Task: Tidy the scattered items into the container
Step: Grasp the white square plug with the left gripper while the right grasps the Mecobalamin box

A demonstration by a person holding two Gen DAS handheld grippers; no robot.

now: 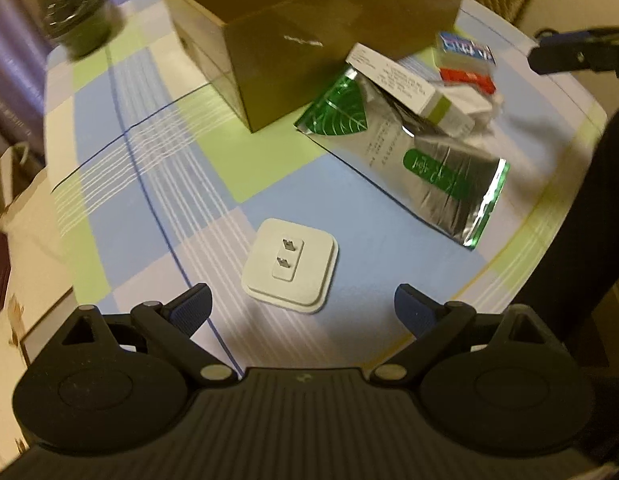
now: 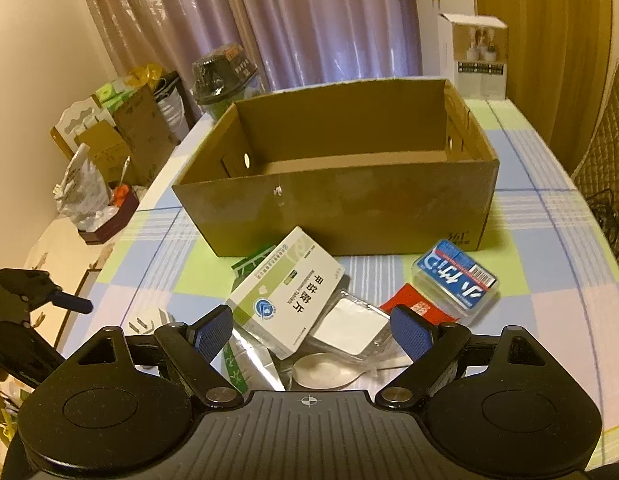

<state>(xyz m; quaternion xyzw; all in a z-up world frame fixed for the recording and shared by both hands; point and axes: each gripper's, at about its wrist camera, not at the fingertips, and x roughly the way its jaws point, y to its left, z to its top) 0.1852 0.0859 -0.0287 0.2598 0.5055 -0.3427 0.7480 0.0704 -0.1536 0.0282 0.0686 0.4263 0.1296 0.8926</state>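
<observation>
Left wrist view: left gripper jaws spread, empty, above a white square plug adapter at lower centre; brown cardboard box, top cut off.

Right wrist view: right gripper jaws spread, empty, partly hiding a white plastic spoon; white-green medicine carton at centre.

A checked tablecloth in blue, green and pale squares covers the table across the middle of the right wrist view. At upper centre, purple curtains hang behind it. A dark wrapped jar stands at the table's far left corner, in front of the curtains; in the left wrist view it is blurred at upper left. At upper right, a white carton stands at the far edge beside a wooden panel. At left, off the table, brown cardboard boxes crowd together, with a crumpled plastic bag in front of them. A quilted chair back shows at the right edge.
</observation>
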